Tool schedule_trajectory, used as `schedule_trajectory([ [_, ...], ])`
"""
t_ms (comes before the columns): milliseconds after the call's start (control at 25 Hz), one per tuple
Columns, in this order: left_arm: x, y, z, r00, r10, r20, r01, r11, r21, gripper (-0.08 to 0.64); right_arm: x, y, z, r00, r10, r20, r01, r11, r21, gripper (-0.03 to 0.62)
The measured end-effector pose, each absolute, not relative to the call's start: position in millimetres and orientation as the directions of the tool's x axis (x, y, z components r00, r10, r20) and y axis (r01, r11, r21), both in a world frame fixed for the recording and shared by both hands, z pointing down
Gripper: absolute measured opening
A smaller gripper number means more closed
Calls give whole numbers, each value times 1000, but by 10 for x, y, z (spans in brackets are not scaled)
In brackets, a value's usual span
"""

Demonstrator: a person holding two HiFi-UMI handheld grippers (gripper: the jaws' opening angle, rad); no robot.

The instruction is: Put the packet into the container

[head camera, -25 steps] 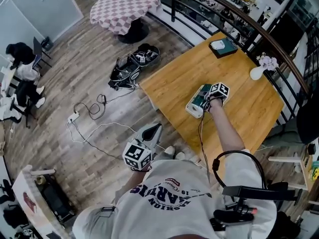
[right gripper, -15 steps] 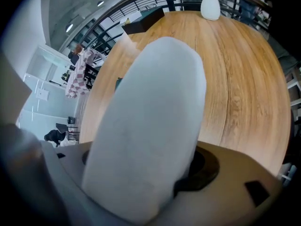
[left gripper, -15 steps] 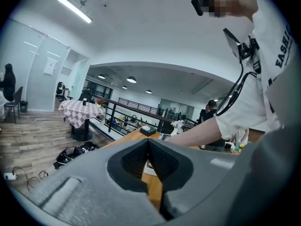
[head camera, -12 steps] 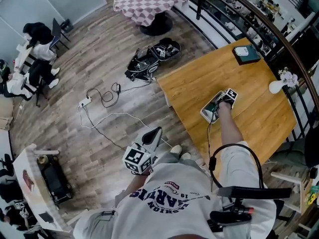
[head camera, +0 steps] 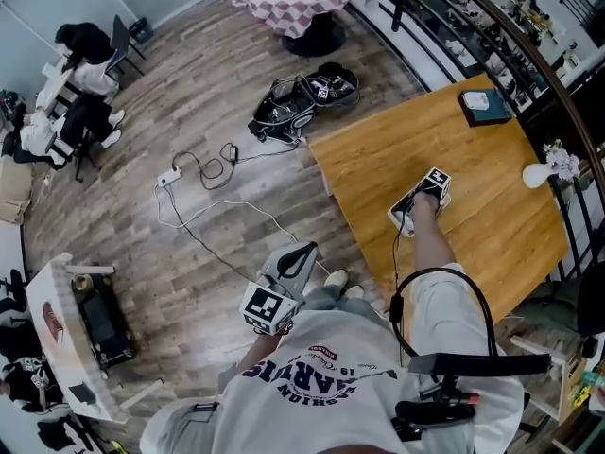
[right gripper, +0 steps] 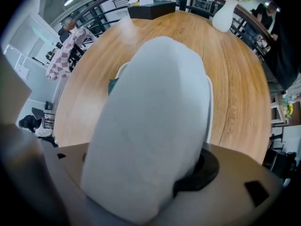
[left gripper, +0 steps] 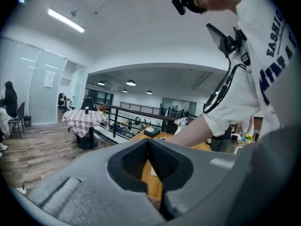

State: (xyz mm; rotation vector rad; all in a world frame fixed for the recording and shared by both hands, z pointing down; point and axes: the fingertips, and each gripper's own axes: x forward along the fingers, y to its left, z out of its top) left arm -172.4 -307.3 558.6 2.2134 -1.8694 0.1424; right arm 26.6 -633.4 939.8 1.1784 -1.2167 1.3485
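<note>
Right of centre, the right gripper (head camera: 408,214) is gripping the white packet (right gripper: 150,126) between wide-set jaws, long axis pointing down at the container (right gripper: 208,108) on the table (head camera: 492,206); the left gripper (left gripper: 148,142) is hanging closed, empty.

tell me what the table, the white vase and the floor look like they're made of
Table: wood or wood-look laminate, honey-coloured, with long grain lines and a slight sheen.
Vase: likely glazed ceramic, plain white and smooth, though too small to be sure.
Floor: grey-brown planks with visible seams, real wood or printed vinyl; the look leaves that open.
</note>
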Motion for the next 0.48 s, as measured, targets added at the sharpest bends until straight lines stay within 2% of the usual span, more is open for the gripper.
schedule_trajectory([
  [480,-1439,-3173,5458,258,-946,196,-966,-247,78,0,284,-6326,9363,-110,62,992,-994,-27,-108,362],
])
